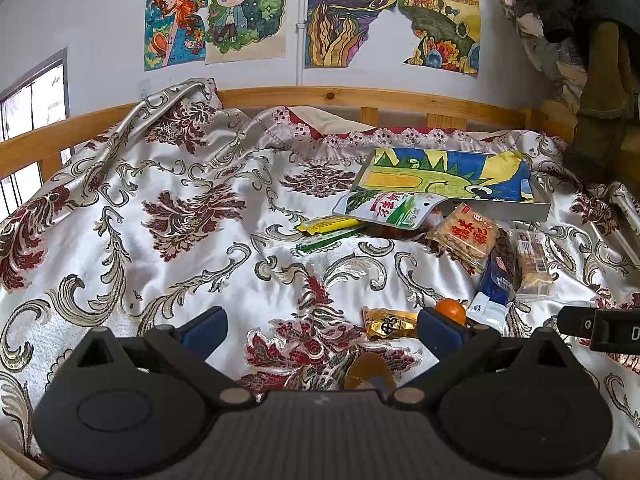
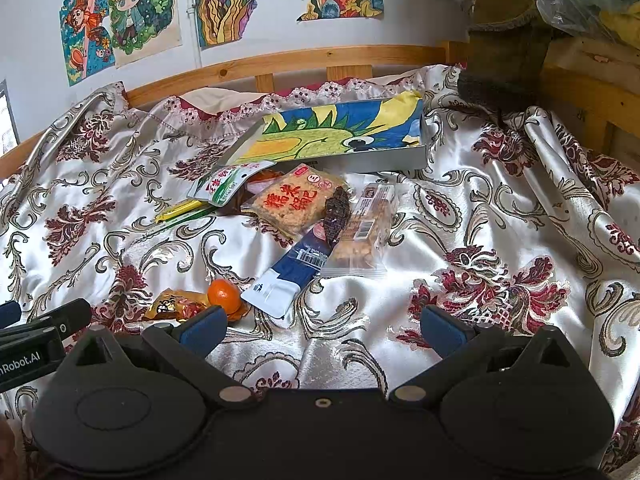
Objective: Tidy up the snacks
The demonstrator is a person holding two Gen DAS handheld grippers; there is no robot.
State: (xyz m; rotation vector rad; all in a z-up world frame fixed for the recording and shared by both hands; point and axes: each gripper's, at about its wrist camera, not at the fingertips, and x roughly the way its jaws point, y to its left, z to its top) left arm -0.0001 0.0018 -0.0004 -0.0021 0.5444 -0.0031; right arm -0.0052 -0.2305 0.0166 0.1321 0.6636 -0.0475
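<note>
left hand-held gripper (image 1: 322, 330): fingers apart, empty, low over the bed (image 1: 200, 240) | right hand-held gripper (image 2: 322, 330): likewise spread, holding nothing; both look ready to pick | snacks (image 2: 296, 208) lie scattered near the far tray (image 2: 400, 160), apparently their destination; orange (image 2: 223, 293) nearest, just beside a gold candy (image 2: 172, 304)

The left hand-held gripper (image 1: 322, 330) hovers wide open over the bed (image 1: 180, 240), snack packets (image 1: 464, 236) piled far right by a tray (image 1: 536, 210).
</note>
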